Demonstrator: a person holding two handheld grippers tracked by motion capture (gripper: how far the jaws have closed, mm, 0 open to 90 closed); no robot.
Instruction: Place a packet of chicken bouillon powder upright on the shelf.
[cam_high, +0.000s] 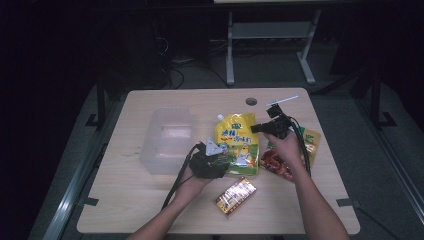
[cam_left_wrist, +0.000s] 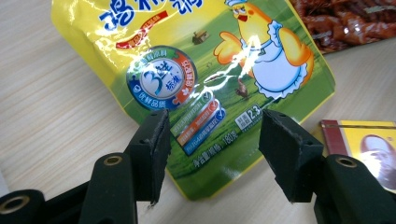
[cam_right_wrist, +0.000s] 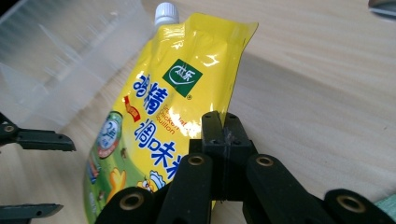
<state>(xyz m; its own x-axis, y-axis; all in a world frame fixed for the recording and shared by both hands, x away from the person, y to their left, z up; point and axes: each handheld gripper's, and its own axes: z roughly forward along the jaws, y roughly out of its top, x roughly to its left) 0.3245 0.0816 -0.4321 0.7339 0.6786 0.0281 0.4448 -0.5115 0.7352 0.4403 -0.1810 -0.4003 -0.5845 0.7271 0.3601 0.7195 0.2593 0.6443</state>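
Note:
A yellow spouted pouch (cam_high: 237, 142) with a cartoon chicken lies in the middle of the wooden table (cam_high: 150, 200). My right gripper (cam_high: 256, 128) is shut on the pouch's (cam_right_wrist: 159, 107) right edge, and its jaws (cam_right_wrist: 219, 123) meet on the foil near the top, which is raised a little. My left gripper (cam_high: 222, 156) is at the pouch's lower end. Its jaws (cam_left_wrist: 212, 121) stand open on either side of the pouch's (cam_left_wrist: 201, 60) bottom corner, and the pads do not press on it.
A clear plastic box (cam_high: 167, 140) stands left of the pouch. A red snack packet (cam_high: 277, 162) lies under my right hand on a green packet (cam_high: 312, 137). A small red and gold box (cam_high: 236, 195) lies near the front edge. A cable hole (cam_high: 251, 101) sits at the back.

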